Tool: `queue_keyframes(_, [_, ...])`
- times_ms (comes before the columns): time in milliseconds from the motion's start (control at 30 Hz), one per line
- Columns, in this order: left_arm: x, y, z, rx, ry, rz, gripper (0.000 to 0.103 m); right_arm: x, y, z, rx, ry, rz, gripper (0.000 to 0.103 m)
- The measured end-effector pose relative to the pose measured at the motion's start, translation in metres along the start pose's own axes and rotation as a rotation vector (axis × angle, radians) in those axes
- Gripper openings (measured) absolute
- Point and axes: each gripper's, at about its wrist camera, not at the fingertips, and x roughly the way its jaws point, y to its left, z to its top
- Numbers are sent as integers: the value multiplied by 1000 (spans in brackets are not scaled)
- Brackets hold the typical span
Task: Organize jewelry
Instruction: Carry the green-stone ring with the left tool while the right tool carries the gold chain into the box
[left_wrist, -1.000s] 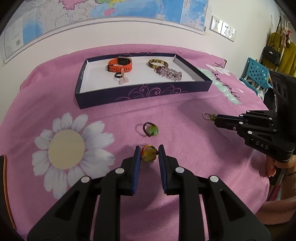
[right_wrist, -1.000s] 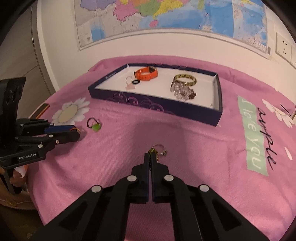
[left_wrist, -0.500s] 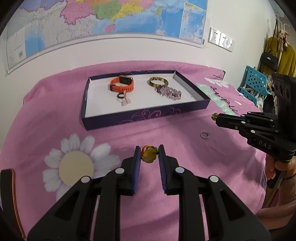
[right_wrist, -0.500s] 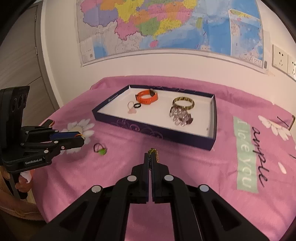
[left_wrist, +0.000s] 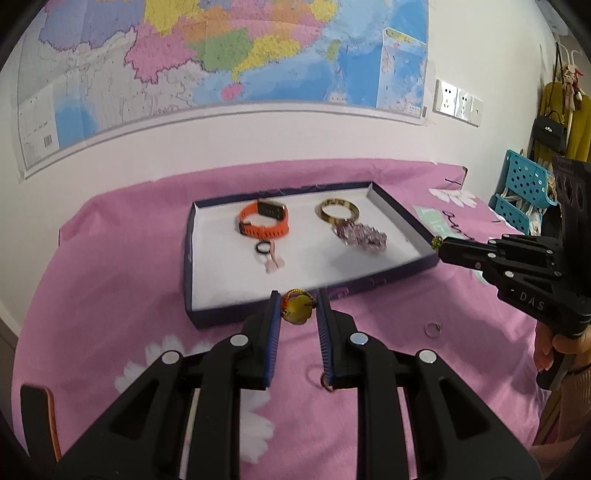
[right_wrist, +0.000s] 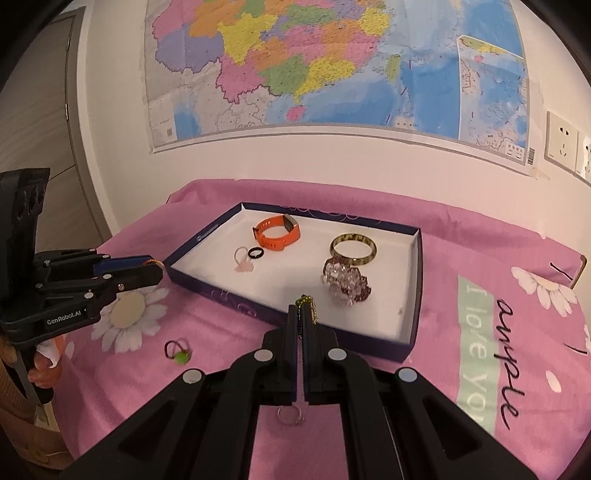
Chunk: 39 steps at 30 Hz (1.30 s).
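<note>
My left gripper (left_wrist: 297, 312) is shut on a yellow charm ring with an orange cord (left_wrist: 296, 311), held in the air just short of the near wall of the dark blue tray (left_wrist: 236, 316). My right gripper (right_wrist: 300, 314) is shut on a small gold chain piece with a green bead (right_wrist: 309, 306), raised near the tray's front wall (right_wrist: 258, 314). The tray holds an orange watch (left_wrist: 263, 222), a gold bangle (left_wrist: 338, 210), a crystal bracelet (left_wrist: 362, 236), a black ring (left_wrist: 263, 248) and a pink charm (left_wrist: 274, 263).
A green charm ring (right_wrist: 178, 352) and a thin silver ring (right_wrist: 290, 415) lie on the pink flowered cloth (right_wrist: 461, 373) in front of the tray. The silver ring also shows in the left wrist view (left_wrist: 433, 328). A wall with a map stands behind the table.
Both grippers have risen off the cloth with their pieces and moved forward toward the tray. The green charm ring and the silver ring stay on the cloth.
</note>
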Motion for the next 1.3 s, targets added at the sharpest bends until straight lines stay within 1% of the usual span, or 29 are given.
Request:
queue_keyframes(200, [11,3,15,4,-12,6,20,11,-4,9,0,5,-3,1])
queue_keyframes(400, [27,10,26,-4,-3,17,20,27,-10,21,-8,16,-21,1])
queue_keyframes(633, [55,23,35,-45,47,4,20,51,-15,31,-12,46,-33,1])
queue_keyframes(700, [64,26,37,-50,59,17,20,58,-16,32,-12,59,-34,1])
queue_keyframes(900, [85,31,38,-66,99,25,20,76,-19,32,-2,93,-42,1])
queue_keyframes(1300, [108,33,33,-69,155,47,20,97,-26,29,15,143,-65,1])
